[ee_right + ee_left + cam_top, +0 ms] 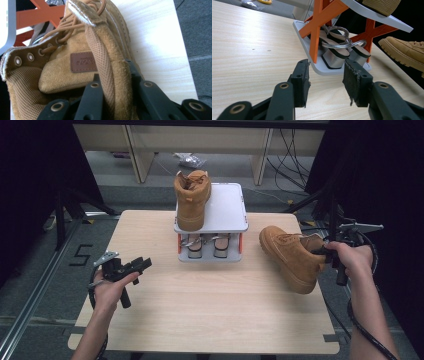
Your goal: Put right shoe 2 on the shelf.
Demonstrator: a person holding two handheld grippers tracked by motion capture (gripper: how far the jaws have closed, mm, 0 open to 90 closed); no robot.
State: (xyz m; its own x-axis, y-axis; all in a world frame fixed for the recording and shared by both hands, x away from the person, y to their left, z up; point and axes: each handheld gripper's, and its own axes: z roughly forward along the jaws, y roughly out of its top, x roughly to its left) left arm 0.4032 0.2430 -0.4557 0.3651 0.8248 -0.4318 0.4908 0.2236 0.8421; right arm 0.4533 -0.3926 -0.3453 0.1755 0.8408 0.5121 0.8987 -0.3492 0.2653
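Pale wooden counter: near its right edge, my right claw pinches the collar of a tan boot, tilted, toe aimed toward the grey shoe rack, length running left-right. My left claw hangs open, empty.

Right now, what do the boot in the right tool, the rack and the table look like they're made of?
Boot: likely tan suede, matte and fuzzy nap, mesh lining, small leather-looking label.
Rack: probably plastic, smooth pale grey shelves on bright orange crossed struts.
Table: light wood or wood-look laminate, fine straight grain with a soft sheen; which of the two I can't tell.
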